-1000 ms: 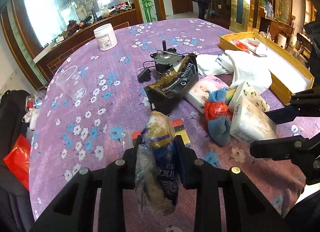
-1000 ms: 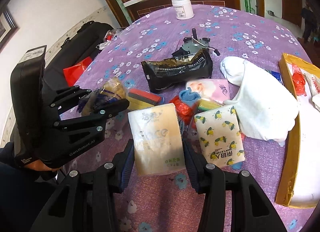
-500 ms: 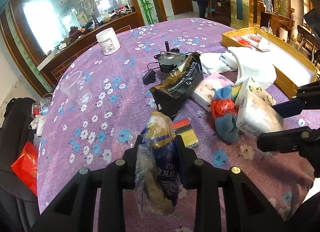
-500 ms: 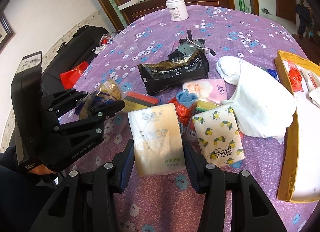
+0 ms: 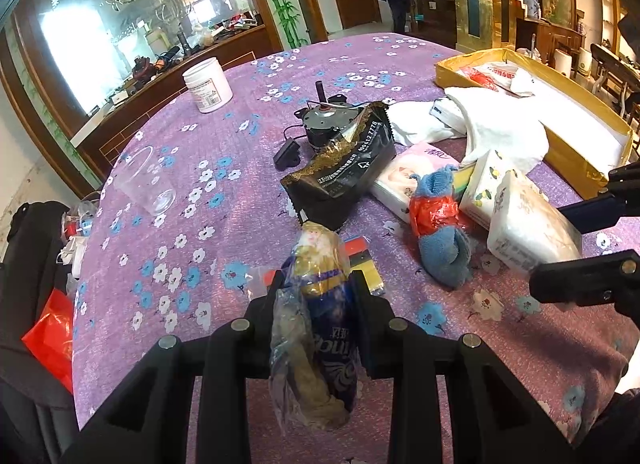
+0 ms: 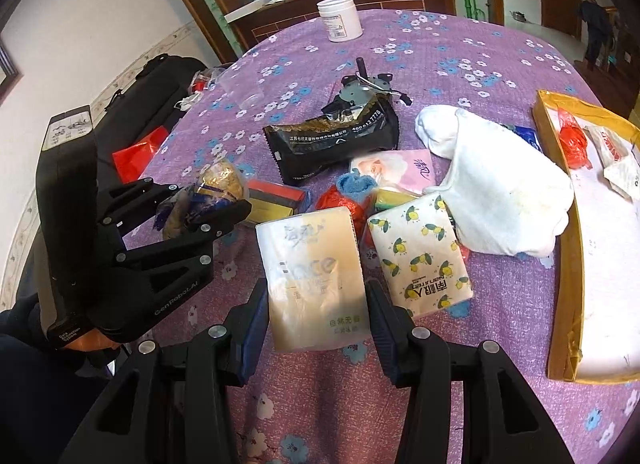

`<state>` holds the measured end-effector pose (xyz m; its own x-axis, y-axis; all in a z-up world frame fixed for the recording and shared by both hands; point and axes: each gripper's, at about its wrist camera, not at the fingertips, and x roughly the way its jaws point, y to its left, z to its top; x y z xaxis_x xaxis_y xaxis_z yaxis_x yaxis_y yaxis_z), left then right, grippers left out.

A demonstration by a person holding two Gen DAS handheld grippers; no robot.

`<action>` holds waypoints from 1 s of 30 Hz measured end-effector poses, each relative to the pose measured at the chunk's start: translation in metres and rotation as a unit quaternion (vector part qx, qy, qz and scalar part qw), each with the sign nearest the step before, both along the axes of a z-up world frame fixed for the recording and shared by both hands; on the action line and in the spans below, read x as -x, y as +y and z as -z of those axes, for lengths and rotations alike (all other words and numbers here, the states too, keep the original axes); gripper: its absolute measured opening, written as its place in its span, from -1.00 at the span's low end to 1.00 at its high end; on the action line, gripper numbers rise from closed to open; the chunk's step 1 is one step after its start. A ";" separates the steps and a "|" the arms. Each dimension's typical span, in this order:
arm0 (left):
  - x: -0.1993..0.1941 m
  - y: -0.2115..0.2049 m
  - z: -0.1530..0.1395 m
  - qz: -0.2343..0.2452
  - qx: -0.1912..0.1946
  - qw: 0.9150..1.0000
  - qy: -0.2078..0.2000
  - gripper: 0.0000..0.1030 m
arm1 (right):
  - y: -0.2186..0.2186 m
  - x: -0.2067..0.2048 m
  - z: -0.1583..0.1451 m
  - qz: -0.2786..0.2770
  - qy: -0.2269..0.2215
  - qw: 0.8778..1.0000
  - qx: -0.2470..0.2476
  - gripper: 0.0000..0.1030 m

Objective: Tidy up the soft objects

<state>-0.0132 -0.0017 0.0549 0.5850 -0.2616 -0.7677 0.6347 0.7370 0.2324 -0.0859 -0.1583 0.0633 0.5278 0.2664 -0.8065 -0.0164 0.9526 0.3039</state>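
My left gripper (image 5: pixel 318 296) is shut on a blue and gold plastic bag (image 5: pixel 316 328) and holds it above the purple floral tablecloth (image 5: pixel 208 223); it also shows in the right wrist view (image 6: pixel 204 203). My right gripper (image 6: pixel 318 304) is shut on a white tissue pack (image 6: pixel 316 276), which also shows in the left wrist view (image 5: pixel 528 223). On the table lie a lemon-print tissue pack (image 6: pixel 420 252), a pink tissue pack (image 6: pixel 396 167), a blue sock (image 5: pixel 444 248) with a red bag (image 5: pixel 434 211), and a white cloth (image 6: pixel 500 187).
A gold-rimmed box (image 6: pixel 564 264) with bags inside lies at the right. A black foil packet (image 6: pixel 332 143) rests against a small motor (image 6: pixel 360 89). A white jar (image 6: pixel 340 17), a clear cup (image 5: pixel 144 179) and a red-yellow sponge pack (image 6: pixel 276 199) are also on the table.
Both grippers have risen and drawn back a little with their loads; the table items look farther away. Neither grip has changed.
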 end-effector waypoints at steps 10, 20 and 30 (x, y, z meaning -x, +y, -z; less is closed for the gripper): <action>0.011 -0.013 -0.009 -0.058 -0.025 0.998 -0.022 -0.44 | -0.018 -0.009 -0.005 -0.068 -0.023 0.997 -0.012 0.00; 0.022 -0.023 -0.017 -0.126 -0.037 0.991 -0.027 -0.44 | -0.033 -0.007 -0.013 -0.124 -0.028 0.992 -0.013 0.00; 0.025 -0.026 -0.018 -0.147 -0.044 0.988 -0.021 -0.44 | -0.037 -0.009 -0.015 -0.134 -0.030 0.990 -0.014 0.00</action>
<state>-0.0379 -0.0276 0.0732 0.6573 -0.0092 -0.7536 0.3843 0.8642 0.3247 -0.0772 -0.1957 0.0784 0.4815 0.4249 -0.7666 -0.2866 0.9029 0.3205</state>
